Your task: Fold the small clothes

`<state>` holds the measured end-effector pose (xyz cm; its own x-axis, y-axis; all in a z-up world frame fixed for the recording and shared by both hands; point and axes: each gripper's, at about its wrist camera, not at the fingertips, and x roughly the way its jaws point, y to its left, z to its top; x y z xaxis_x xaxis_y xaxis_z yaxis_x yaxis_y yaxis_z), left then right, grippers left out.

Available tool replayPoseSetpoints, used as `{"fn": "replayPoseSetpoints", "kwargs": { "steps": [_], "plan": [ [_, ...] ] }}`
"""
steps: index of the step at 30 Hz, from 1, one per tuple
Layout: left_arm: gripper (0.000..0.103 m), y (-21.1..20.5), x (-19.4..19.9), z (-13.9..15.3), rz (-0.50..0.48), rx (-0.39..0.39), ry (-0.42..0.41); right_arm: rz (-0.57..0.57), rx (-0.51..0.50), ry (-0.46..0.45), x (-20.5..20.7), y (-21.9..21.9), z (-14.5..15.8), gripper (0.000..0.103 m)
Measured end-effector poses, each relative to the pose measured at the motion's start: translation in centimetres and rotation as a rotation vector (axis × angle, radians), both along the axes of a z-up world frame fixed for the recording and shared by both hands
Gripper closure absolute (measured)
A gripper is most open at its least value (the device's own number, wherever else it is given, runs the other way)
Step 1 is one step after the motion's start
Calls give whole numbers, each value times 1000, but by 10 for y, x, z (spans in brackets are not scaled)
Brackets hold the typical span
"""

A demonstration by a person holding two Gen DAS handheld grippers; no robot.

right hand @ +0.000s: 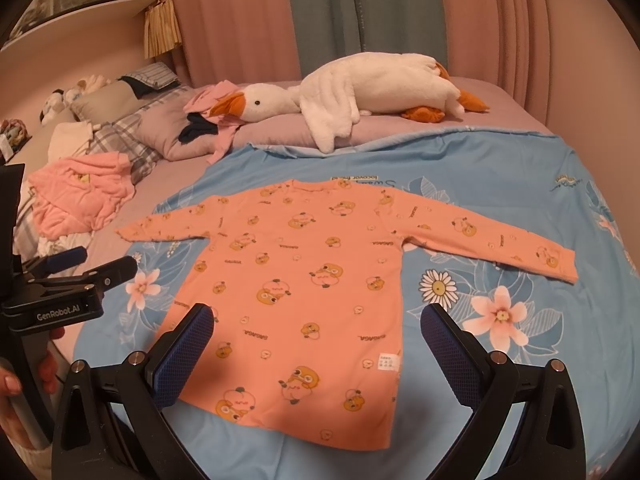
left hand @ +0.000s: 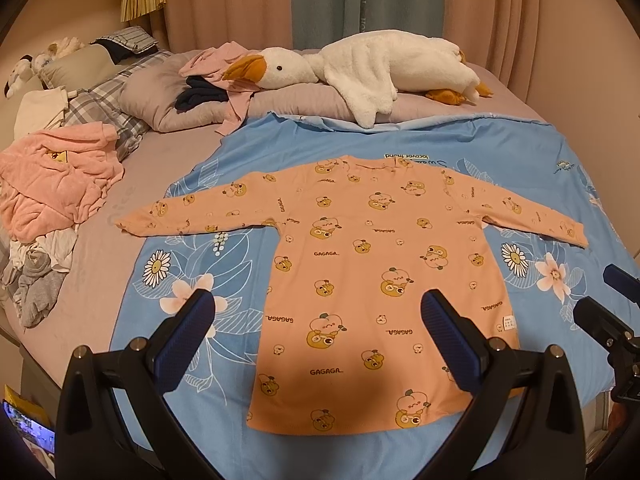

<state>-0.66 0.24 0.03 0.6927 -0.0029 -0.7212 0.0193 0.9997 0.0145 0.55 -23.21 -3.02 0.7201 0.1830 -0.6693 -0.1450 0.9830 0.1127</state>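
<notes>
shirt (left hand: pixel 372 248): laid flat on blue sheet (left hand: pixel 540 168) of the bed, sleeves spread | judged light, limp, thin knit; best pinched at sleeve cuffs or hem corners | left hand-held gripper (left hand: pixel 316 312): spread, empty | right hand-held gripper (right hand: pixel 318 324): spread, empty

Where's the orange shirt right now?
The orange shirt lies flat, sleeves spread, on the blue quilt, centre of both wrist views. The plush goose lies beyond its collar, and both open grippers hover over its hem.
</notes>
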Motion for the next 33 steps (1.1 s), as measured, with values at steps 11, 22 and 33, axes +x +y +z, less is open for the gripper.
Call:
{"fn": "replayPoseSetpoints", "kwargs": {
  "steps": [11,22,33],
  "plan": [
    [0,-1,1,-1,-2,1,4,-1,1,2,0,0,0,1],
    [0,-2,2,-3,-2,-2,11,0,1,3,0,0,-1,1],
    [0,-4,1,-4,-3,1,10,-1,1,4,0,-1,-1,1]
  ]
}}
